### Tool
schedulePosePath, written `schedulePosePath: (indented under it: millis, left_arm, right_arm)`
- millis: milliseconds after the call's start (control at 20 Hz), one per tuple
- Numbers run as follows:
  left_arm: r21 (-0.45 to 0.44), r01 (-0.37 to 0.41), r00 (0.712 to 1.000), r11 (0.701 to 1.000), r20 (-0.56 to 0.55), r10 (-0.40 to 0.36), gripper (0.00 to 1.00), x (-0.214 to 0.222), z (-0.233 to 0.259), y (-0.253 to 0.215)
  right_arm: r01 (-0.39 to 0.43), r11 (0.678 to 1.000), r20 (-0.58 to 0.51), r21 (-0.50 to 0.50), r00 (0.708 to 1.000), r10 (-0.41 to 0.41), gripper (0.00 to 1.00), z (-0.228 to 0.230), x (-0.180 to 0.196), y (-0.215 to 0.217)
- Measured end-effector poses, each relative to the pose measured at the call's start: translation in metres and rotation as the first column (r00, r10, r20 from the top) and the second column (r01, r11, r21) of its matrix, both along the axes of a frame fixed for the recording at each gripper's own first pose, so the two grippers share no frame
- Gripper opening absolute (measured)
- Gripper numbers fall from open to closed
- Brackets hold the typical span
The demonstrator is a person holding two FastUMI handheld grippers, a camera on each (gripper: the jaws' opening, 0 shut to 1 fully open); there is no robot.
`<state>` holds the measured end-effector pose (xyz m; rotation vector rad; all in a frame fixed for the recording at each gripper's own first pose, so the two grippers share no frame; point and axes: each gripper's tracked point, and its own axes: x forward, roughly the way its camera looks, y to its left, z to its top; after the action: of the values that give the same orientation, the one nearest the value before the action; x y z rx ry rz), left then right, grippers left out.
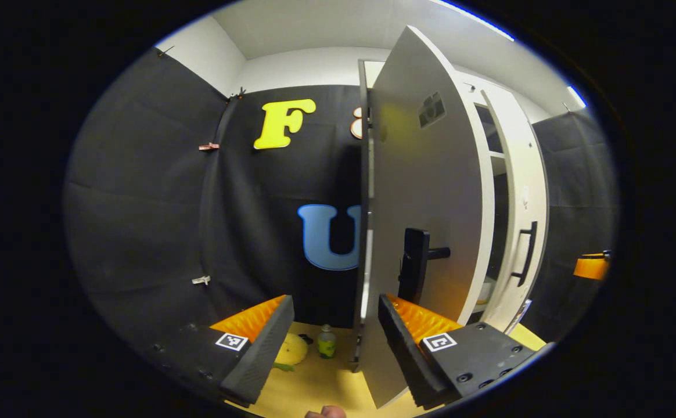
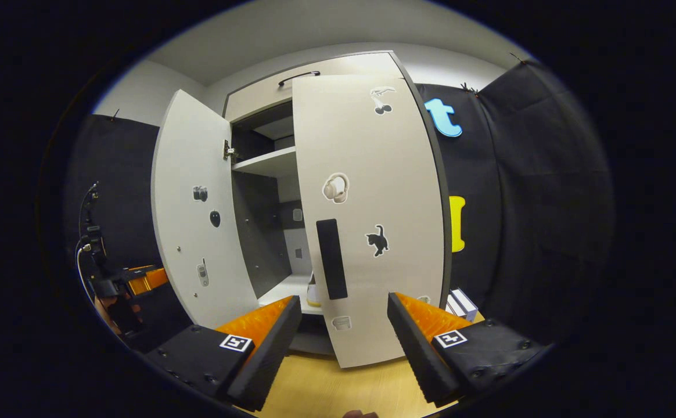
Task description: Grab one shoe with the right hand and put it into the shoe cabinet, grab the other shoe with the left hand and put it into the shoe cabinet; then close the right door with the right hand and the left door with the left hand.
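Note:
The white shoe cabinet point(image 2: 268, 93) stands with both doors swung out. In the right gripper view its right door point(image 2: 373, 174) is partly closed, and the black handle point(image 2: 331, 258) sits just above my open right gripper point(image 2: 345, 302). A pale shoe point(image 2: 313, 293) peeks out on the bottom shelf behind that door. In the left gripper view the left door point(image 1: 425, 191) is seen nearly edge-on. Its black handle point(image 1: 416, 270) is just beyond my open left gripper point(image 1: 333, 302), and the door's edge runs down between the fingers. Neither gripper holds anything.
A yellow soft toy point(image 1: 291, 349) and a small green bottle point(image 1: 326, 341) lie on the wooden floor point(image 1: 320, 383) beside the cabinet. White boxes point(image 2: 461, 304) rest at the cabinet's right side. The left gripper and hand point(image 2: 135, 281) show beyond the left door point(image 2: 193, 220).

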<state>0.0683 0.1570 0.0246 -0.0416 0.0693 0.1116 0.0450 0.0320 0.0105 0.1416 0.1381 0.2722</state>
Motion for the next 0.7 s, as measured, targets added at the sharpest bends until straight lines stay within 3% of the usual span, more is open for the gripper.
schedulePosePath:
  millis: [150, 250, 500, 700]
  left_arm:
    - [0.020, 0.029, 1.000, 0.999, 0.011, -0.029, 0.93, 0.006, 0.001, -0.026]
    - [-0.002, 0.062, 0.998, 0.998, 0.008, -0.062, 0.89, 0.012, 0.000, -0.046]
    - [-0.069, 0.185, 0.983, 0.980, -0.001, -0.186, 0.94, 0.013, -0.005, -0.098]
    - [-0.053, 0.180, 0.983, 0.982, -0.011, -0.181, 0.95, 0.007, -0.006, -0.102]
  right_arm:
    - [0.011, 1.000, -0.002, 0.000, 1.000, -0.011, 0.98, 0.001, -0.007, -0.008]
    - [0.016, 1.000, -0.003, 0.002, 1.000, -0.016, 0.98, 0.002, -0.010, -0.013]
    - [0.016, 1.000, -0.019, 0.004, 1.000, -0.016, 0.98, -0.001, -0.018, -0.017]
    - [0.025, 1.000, -0.010, -0.002, 1.000, -0.025, 0.98, 0.001, -0.021, -0.020]
